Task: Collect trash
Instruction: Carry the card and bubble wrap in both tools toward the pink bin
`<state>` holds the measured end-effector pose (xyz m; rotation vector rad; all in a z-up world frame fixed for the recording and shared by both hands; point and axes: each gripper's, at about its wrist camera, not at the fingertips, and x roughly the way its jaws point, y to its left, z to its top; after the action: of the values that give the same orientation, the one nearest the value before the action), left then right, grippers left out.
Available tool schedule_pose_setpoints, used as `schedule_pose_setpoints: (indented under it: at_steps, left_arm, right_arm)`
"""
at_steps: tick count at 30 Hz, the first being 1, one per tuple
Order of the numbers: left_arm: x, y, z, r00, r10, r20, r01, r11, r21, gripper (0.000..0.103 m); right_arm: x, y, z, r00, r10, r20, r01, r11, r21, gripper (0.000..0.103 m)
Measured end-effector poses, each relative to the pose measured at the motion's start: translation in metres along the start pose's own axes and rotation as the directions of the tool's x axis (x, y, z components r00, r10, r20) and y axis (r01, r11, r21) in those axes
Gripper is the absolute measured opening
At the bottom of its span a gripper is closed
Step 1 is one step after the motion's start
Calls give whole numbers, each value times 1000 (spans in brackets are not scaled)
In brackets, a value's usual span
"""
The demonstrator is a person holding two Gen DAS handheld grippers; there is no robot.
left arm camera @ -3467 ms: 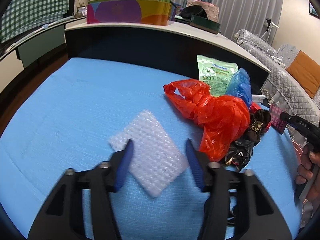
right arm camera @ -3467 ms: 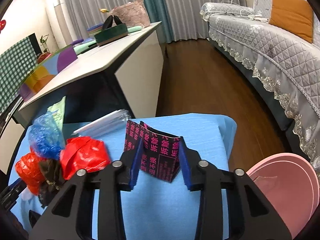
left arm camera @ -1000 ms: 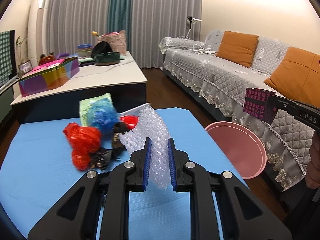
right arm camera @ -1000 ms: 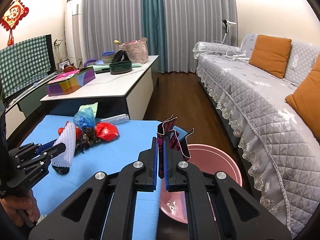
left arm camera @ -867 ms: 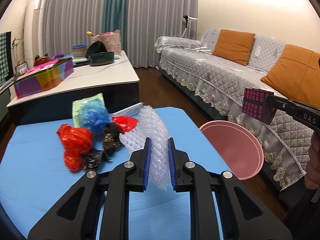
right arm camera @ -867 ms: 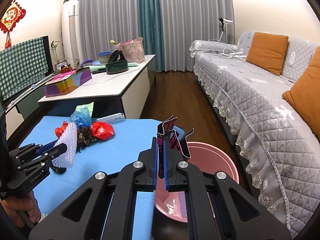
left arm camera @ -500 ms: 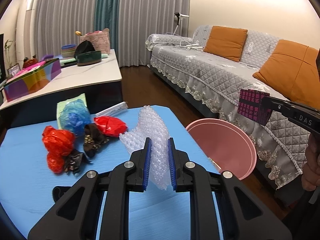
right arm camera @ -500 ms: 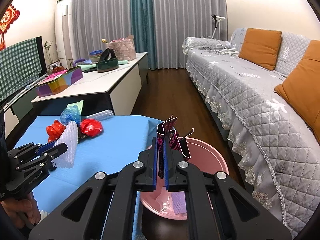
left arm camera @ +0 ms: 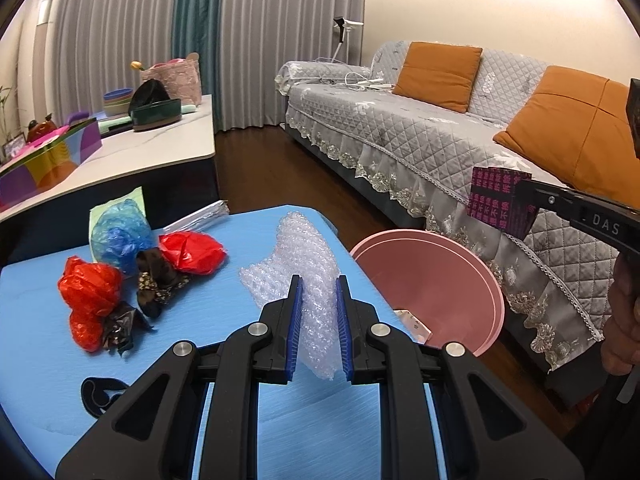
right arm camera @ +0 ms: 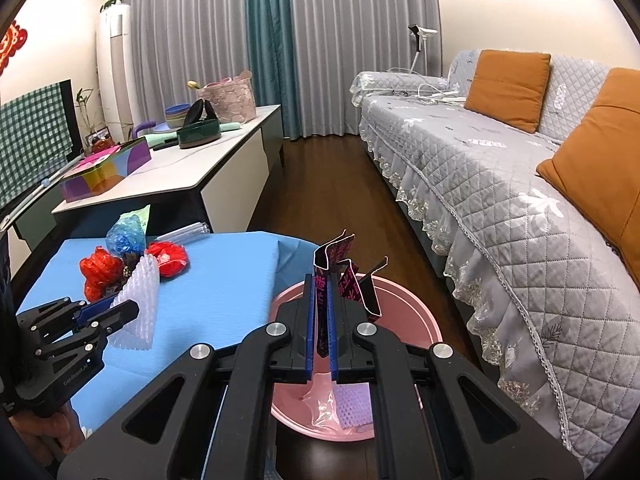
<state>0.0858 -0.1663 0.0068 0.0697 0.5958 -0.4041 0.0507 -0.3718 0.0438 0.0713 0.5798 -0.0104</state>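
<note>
A grey quilted sofa [right arm camera: 500, 184] with orange cushions runs along the room at three o'clock; a low table under a blue cloth [left arm camera: 208, 320] fills the foreground, a white sideboard [right arm camera: 180, 176] behind it at ten o'clock. Beside the table's edge, on the dark wood floor, stands the round pink basin [right arm camera: 400, 300], smooth plastic, already holding a clear film and a pale mauve scrap.

The right gripper [right arm camera: 319, 322] hangs directly over that basin, jaws pressed nearly together on a black carton printed in pink [right arm camera: 348, 276], its creased flaps standing upright above the fingers; a drop from there looks likely to land inside. The left gripper [left arm camera: 319, 324], above the cloth, is clamped on a sheet of bubble wrap [left arm camera: 304, 264], soft and knobbly, its long axis running away from the jaws toward twelve o'clock. From it, the basin lies near two o'clock, so the right hand is nearer.

Still on the cloth at ten o'clock: crumpled red plastic bags [left arm camera: 90, 292], a blue bag [left arm camera: 118, 236], a dark patterned wrapper [left arm camera: 156, 280].
</note>
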Motion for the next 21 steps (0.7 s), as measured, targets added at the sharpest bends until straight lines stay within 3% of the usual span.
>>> schedule_pose_setpoints:
  at_steps: [21]
  left_arm:
    - [39, -39, 32, 994, -105, 8, 105, 994, 33, 17]
  right_arm:
    - [20, -24, 0, 999, -43, -18, 44, 998, 51, 6]
